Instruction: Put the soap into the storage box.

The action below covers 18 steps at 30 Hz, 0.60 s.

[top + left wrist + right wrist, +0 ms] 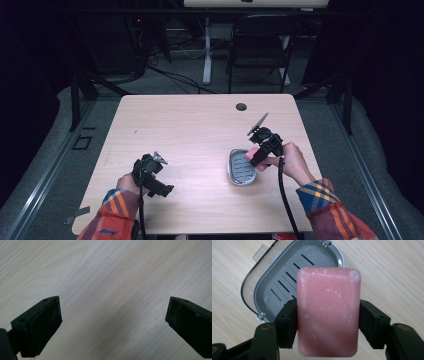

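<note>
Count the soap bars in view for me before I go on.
1. The pink soap bar is clamped in the right hand-held gripper, held just above the open grey soap dish on the table's right side.

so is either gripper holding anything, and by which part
The right gripper holds a pink soap bar, pads clamped on its two long sides near the middle. The left gripper is open and holds nothing.
</note>
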Motion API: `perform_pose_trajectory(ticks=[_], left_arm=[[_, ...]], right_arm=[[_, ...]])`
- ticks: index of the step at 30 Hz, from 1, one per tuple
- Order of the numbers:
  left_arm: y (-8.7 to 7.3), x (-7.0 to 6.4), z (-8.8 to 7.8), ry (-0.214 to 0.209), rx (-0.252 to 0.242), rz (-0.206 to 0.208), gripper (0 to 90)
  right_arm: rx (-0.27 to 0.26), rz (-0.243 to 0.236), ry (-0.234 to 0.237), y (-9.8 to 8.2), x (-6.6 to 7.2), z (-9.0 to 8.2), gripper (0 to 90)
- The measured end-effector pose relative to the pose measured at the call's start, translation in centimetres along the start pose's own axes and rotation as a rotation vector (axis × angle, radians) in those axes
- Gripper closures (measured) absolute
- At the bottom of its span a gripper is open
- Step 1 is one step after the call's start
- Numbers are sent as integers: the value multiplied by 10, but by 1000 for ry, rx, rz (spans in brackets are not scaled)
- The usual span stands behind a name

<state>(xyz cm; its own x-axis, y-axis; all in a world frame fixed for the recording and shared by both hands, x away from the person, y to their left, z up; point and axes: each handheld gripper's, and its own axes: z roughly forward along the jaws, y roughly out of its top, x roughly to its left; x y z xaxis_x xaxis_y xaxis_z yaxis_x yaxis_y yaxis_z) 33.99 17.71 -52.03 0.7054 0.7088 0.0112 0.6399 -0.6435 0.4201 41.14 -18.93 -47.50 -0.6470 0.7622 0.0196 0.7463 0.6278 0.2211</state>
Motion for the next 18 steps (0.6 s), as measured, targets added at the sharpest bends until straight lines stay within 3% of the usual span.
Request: perform_pose_trajectory(ticks=[7,9,18], left_arm=[[0,0,0,0,0,0,4],[0,0,0,0,0,0,4],[0,0,0,0,1,2,4]], right_arm=[[34,0,-12,6,4,6,370],[12,22,-18,6,5,9,370],[18,45,-20,9,9,16,369]])
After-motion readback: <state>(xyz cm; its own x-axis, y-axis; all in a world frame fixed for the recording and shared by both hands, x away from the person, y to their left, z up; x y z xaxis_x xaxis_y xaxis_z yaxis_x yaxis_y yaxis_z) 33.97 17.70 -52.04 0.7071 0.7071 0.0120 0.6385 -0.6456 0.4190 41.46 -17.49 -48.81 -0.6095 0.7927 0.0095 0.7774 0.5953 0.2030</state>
